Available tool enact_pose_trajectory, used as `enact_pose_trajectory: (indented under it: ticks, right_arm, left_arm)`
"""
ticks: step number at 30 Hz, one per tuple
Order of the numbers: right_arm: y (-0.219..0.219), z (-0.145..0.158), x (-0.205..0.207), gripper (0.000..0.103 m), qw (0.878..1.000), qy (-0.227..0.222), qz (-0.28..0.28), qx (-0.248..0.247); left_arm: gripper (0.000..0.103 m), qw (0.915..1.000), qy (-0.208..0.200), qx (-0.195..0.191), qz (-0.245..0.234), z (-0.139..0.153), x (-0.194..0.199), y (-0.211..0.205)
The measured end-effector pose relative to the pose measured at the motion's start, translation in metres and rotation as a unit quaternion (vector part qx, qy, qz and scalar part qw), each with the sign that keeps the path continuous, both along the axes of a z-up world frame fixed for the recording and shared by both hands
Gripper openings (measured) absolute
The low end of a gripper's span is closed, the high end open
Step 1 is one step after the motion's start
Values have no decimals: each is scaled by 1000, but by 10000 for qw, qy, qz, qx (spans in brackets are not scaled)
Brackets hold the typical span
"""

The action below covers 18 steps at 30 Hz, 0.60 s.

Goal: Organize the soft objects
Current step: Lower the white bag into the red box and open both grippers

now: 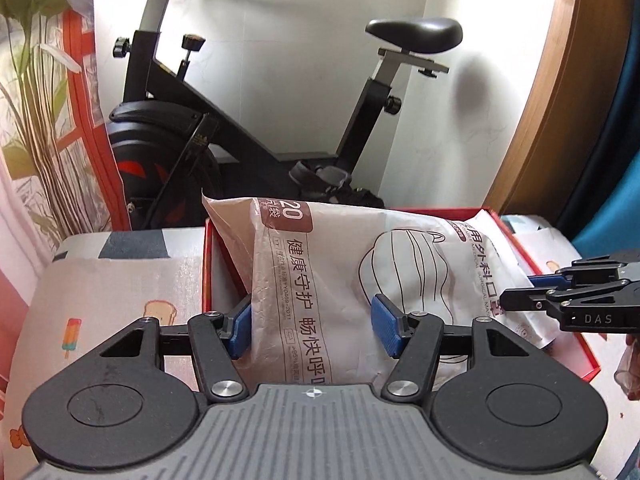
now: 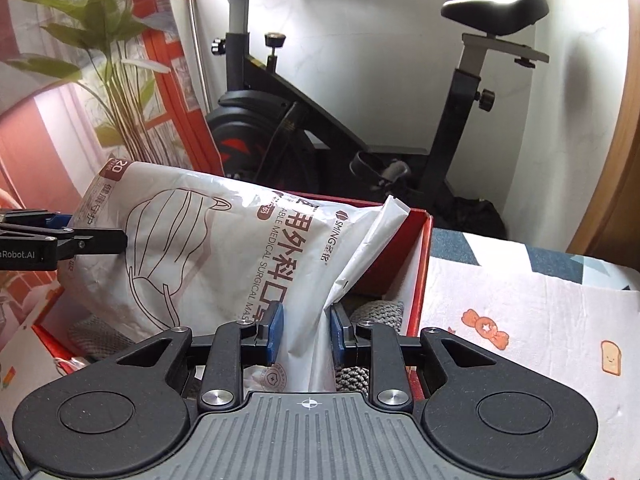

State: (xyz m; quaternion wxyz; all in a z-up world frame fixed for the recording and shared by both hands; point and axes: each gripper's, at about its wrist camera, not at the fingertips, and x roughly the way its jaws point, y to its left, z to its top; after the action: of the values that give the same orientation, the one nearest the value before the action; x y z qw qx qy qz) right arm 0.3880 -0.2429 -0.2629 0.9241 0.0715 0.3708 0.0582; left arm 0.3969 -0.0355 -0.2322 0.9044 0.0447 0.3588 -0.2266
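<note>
A white bag of surgical masks (image 1: 340,276) with brown print lies across an open red box (image 1: 208,264). My left gripper (image 1: 314,320) holds its jaws wide around the bag's near left end, pads beside the bag. My right gripper (image 2: 306,334) is shut on the bag's (image 2: 224,248) crumpled right end over the red box (image 2: 416,280). Each gripper shows in the other's view: the right one at the far right (image 1: 516,292), the left one at the far left (image 2: 120,240). A grey knitted item (image 2: 376,312) lies in the box under the bag.
The box sits on a surface with a cartoon-print cloth (image 2: 520,320). A black exercise bike (image 1: 240,120) stands behind against a white wall. A plant (image 2: 112,80) and a red frame are at the left. A wooden panel (image 1: 560,100) is at the right.
</note>
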Motion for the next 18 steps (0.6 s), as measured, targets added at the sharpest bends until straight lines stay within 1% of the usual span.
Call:
enact_pose_trajectory:
  ticks: [4, 6, 10, 14, 18]
  right_arm:
    - [1, -21, 13, 25, 9992, 308, 110, -237]
    - [2, -27, 15, 24, 9986, 421, 61, -322]
    - [14, -28, 20, 24, 9965, 467, 9, -689]
    - [24, -29, 27, 24, 9919, 504, 42, -1164]
    - [30, -33, 30, 24, 9892, 561, 104, -1352]
  left_arm:
    - [53, 9997, 65, 247, -64, -16, 8, 1]
    - [53, 9993, 16, 352, -77, -19, 9, -2]
    - [53, 9977, -46, 657, -125, -20, 15, -11]
    - [51, 9937, -108, 1085, -261, -23, 18, -23]
    - [51, 9906, -42, 1334, -314, -26, 22, -30]
